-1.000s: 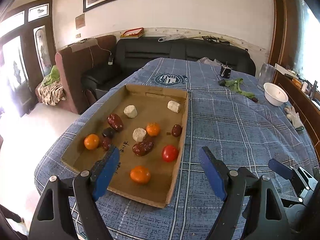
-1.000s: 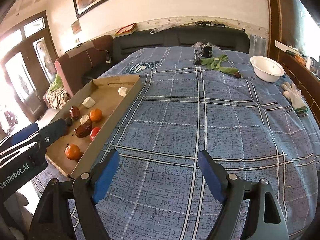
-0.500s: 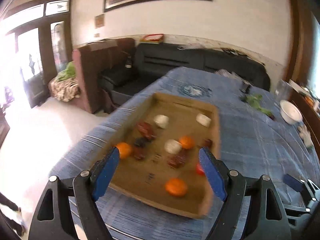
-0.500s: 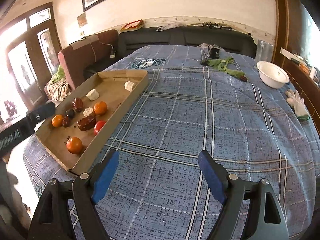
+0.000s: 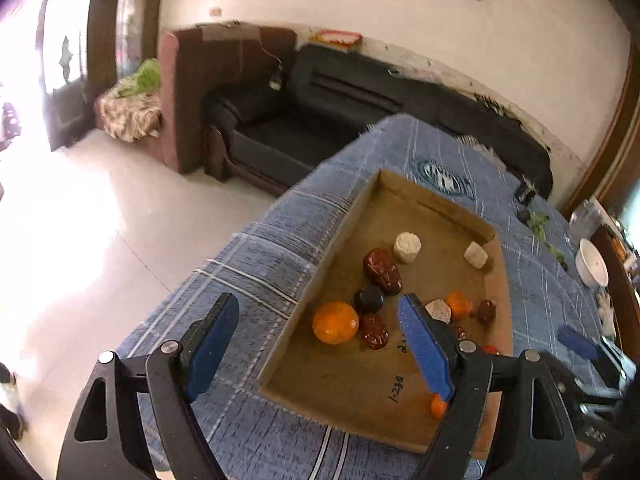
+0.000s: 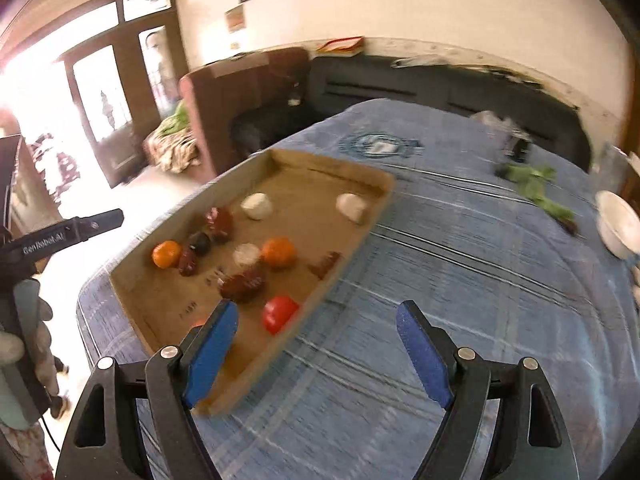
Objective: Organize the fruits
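Two blue pads of my left gripper (image 5: pixel 320 344) stand apart with nothing between them. Through the left wrist camera I see the cardboard tray (image 5: pixel 420 204) on the blue checked tablecloth (image 5: pixel 256 264), with an orange (image 5: pixel 335 322), a dark plum (image 5: pixel 369 298), red dates (image 5: pixel 382 266) and pale round pieces (image 5: pixel 407 247) inside it.

Through the right wrist camera, my right gripper (image 6: pixel 316 354) is also apart and empty; its jaws have just been closing a little. It hangs over the near corner of the tray (image 6: pixel 332 168), close to a red tomato (image 6: pixel 280 313). A white bowl (image 6: pixel 618 226) sits well apart at the right.
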Demonstrator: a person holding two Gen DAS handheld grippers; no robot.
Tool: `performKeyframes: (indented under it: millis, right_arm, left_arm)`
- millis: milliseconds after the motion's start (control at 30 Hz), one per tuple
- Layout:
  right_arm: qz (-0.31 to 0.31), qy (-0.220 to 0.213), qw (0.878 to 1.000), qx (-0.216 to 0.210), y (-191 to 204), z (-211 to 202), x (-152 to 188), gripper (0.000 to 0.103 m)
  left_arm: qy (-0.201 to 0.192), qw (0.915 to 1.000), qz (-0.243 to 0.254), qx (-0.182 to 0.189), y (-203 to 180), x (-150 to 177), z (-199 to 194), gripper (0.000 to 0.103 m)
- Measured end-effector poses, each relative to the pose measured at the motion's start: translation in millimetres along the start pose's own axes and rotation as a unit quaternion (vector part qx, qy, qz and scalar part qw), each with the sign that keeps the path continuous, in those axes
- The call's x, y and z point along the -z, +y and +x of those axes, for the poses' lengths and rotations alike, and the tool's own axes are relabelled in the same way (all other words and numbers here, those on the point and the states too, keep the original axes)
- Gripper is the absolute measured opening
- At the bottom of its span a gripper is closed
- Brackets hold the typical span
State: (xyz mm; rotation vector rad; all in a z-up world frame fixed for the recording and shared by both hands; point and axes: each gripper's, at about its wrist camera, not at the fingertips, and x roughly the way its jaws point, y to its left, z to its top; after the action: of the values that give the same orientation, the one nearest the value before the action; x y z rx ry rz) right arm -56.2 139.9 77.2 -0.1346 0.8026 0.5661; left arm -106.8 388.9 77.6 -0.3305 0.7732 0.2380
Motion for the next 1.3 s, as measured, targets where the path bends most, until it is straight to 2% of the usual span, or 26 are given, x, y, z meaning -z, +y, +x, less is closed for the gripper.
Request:
performKeyframes:
  millis: [100,267,567,733,767,833,867,900,1067,1200,1300]
  right_arm:
    - [-0.010,0.013,1.000,-0.018,9,25,-15,0.074]
    - [-0.015,0.037,0.999,-0.024,13,58,-29,0.073]
    - [-0.043,0.073,0.996,-0.005,16,107,-45,0.072]
    - [-0.036,0.088,0.995,-0.032,13,117,-48,0.054]
    - [-0.033,0.092,0.994,-0.046,13,117,-49,0.046]
    - [-0.035,0.094,0.994,-0.052,13,117,-49,0.037]
    - [-0.037,0.095,0.993,-0.054,15,116,-49,0.034]
    - [-0.039,0.094,0.993,-0.053,15,115,-49,0.032]
    - [-0.014,0.090,0.994,-0.064,9,110,-47,0.030]
    - [0.005,0.070,0.996,-0.049,-2,103,-54,0.030]
    - [0.015,0.069,0.997,-0.042,-11,102,-57,0.030]
  left_arm:
    - [0.013,0.9994,0.030,0.013,-12,-1,13,0.078]
    - [0.030,0.9954,0.089,0.015,-33,-2,34,0.071]
    - [0.073,0.9919,0.102,0.019,-53,-42,86,0.070]
    - [0.112,0.9849,0.132,-0.002,-71,-44,115,0.068]
    - [0.118,0.9834,0.138,-0.003,-74,-42,119,0.068]
    - [0.133,0.9807,0.144,-0.004,-74,-36,126,0.054]
    - [0.140,0.9797,0.144,-0.003,-73,-33,129,0.038]
    - [0.138,0.9802,0.142,-0.001,-71,-32,129,0.032]
    - [0.134,0.9837,0.119,0.010,-63,-37,125,0.031]
    - [0.142,0.9848,0.094,0.030,-60,-49,128,0.031]
    - [0.143,0.9849,0.094,0.028,-67,-54,134,0.031]
